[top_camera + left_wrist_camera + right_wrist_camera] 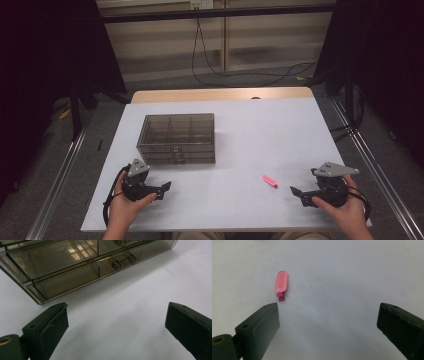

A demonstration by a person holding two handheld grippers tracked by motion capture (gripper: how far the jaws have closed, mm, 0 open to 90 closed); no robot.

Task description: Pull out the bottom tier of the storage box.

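Both tools, left [166, 187] and right [296, 192], gape wide, holding nothing.

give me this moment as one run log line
left gripper: open, empty, near drawer box | right gripper: open, empty, facing pink clip | clip: flat on table, untouched

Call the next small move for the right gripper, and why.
Probably ease the right gripper forward and slightly left toward the pink clip, to bring it between the jaws. They stand open with nothing between them, and the clip lies flat on the white table, just ahead of the left jaw tip. The left gripper waits open near the smoked drawer box.
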